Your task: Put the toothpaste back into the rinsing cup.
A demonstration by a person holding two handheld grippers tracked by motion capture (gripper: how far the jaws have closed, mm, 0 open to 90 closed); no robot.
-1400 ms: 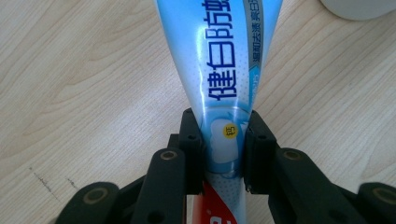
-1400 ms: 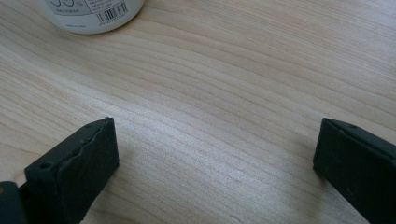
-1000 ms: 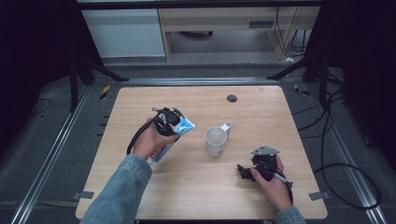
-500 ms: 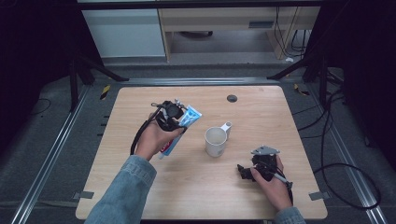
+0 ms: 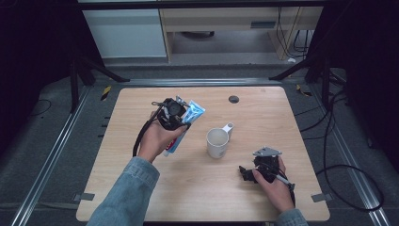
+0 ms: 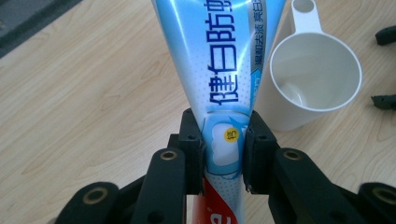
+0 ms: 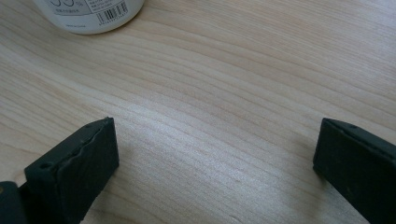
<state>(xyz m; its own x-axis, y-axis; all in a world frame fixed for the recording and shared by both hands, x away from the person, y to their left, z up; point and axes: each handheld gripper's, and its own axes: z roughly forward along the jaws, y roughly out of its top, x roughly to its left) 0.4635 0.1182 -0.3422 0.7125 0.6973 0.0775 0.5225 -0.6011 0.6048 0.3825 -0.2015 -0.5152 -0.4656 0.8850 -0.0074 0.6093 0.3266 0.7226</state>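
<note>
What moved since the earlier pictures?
The left gripper carried the toothpaste tube up and a bit closer to the cup, holding it the whole time. The cup and the open right gripper stayed put.

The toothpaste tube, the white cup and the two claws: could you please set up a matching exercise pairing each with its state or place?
1. toothpaste tube
2. white cup
3. left claw
4. right claw

A. open, empty, low over the table
B. standing upright mid-table, nothing inside
C. shut on the tube
D. held off the table, beside the cup

Pairs: 1-D, 2-B, 3-C, 4-A
</note>
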